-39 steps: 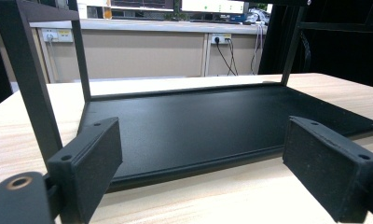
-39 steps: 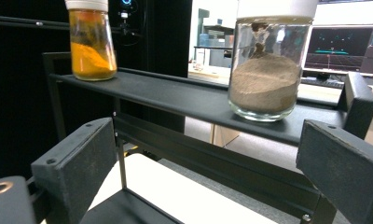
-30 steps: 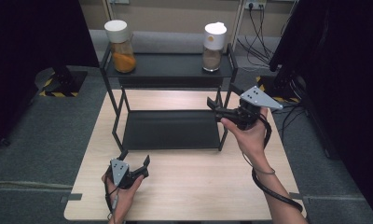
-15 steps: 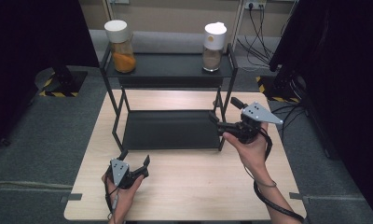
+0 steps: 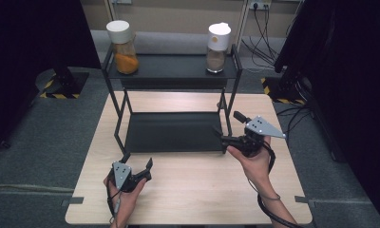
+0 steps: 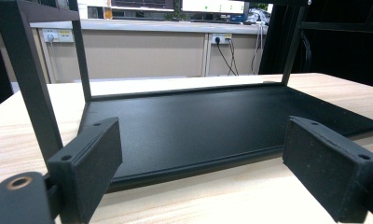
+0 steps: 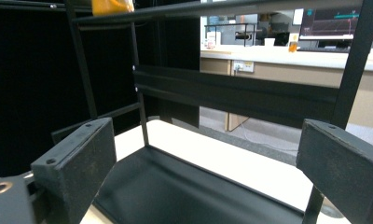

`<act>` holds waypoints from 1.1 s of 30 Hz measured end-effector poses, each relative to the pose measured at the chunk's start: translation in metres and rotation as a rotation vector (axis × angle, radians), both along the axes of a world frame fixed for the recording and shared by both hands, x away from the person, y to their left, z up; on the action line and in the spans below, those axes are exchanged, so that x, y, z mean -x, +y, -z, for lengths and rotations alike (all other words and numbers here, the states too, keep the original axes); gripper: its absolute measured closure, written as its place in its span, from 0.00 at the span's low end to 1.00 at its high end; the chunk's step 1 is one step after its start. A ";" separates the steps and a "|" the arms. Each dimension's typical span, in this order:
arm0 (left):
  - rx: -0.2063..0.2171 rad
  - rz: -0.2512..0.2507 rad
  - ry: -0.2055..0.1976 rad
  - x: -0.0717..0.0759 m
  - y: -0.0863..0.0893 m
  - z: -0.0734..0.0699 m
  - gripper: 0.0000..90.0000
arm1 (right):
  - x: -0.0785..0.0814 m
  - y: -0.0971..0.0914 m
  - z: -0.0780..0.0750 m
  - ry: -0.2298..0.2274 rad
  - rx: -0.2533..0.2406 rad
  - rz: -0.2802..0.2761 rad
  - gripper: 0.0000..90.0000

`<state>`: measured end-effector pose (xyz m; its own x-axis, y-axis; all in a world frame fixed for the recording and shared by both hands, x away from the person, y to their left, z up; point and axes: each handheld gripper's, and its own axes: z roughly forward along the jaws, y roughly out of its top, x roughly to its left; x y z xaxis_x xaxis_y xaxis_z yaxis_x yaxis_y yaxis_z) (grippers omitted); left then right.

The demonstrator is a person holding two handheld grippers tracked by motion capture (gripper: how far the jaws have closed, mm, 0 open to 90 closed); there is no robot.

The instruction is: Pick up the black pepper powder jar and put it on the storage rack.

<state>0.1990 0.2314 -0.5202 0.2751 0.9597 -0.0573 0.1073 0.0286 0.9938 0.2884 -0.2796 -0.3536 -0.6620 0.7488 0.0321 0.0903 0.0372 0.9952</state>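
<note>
Both grippers open and empty at the front of the black rack (image 5: 174,130).

Nearest the person, the left gripper (image 5: 141,172) sits low over the wooden table (image 5: 202,190), just short of the rack's front-left corner, jaws spread wide with nothing between them; in the left gripper view the rack's bottom tray (image 6: 212,126) lies straight ahead beyond the pads, not touching. Further in, the right gripper (image 5: 230,128) hangs at the rack's front-right leg, jaws wide apart and holding nothing (that leg stands just by one pad in the right gripper view). Farthest off, on the rack's top shelf (image 5: 171,66), an orange-filled jar (image 5: 122,46) stands at the left end and a brown-filled jar (image 5: 217,41) at the right end, well apart from either gripper.
</note>
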 end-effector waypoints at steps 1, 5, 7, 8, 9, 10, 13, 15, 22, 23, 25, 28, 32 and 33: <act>0.001 0.000 -0.001 0.000 0.000 0.000 0.12 | 0.000 0.000 0.002 0.004 0.001 0.000 0.06; 0.002 0.000 -0.001 0.000 0.000 0.000 0.12 | 0.002 -0.002 0.010 0.017 0.001 0.004 0.06; 0.001 0.000 -0.001 0.000 0.000 0.000 0.12 | 0.004 -0.003 0.013 0.022 0.001 0.004 0.06; 0.000 0.000 -0.001 0.000 0.000 0.000 0.12 | 0.004 -0.004 0.014 0.021 0.003 0.004 0.06; 0.000 0.000 -0.001 0.000 0.000 0.000 0.12 | 0.005 -0.004 0.015 0.021 0.002 0.005 0.06; -0.001 0.000 -0.001 0.000 0.000 0.000 0.12 | 0.006 -0.005 0.017 0.023 0.002 0.003 0.06; -0.001 0.000 -0.001 0.000 0.000 0.000 0.12 | 0.006 -0.007 0.021 0.043 -0.006 -0.002 0.06; -0.001 0.000 -0.001 0.000 0.000 0.000 0.12 | 0.007 -0.008 0.024 0.044 -0.008 -0.002 0.06; -0.001 0.000 -0.002 0.000 0.000 0.000 0.12 | 0.009 -0.009 0.038 0.077 -0.001 -0.001 0.06; -0.001 0.000 -0.001 0.000 0.000 0.000 0.12 | 0.010 -0.009 0.040 0.078 0.001 0.000 0.06; -0.002 0.000 -0.001 0.000 0.000 0.000 0.12 | 0.010 -0.010 0.042 0.079 -0.004 -0.001 0.06; -0.002 0.000 -0.004 0.000 0.000 0.000 0.12 | 0.010 -0.011 0.045 0.083 -0.006 -0.004 0.06; 0.001 0.000 -0.002 0.000 0.000 0.000 0.12 | 0.013 -0.013 0.055 0.105 0.005 -0.008 0.06; 0.001 0.000 -0.002 0.000 0.000 0.000 0.12 | 0.014 -0.014 0.058 0.109 0.006 -0.007 0.06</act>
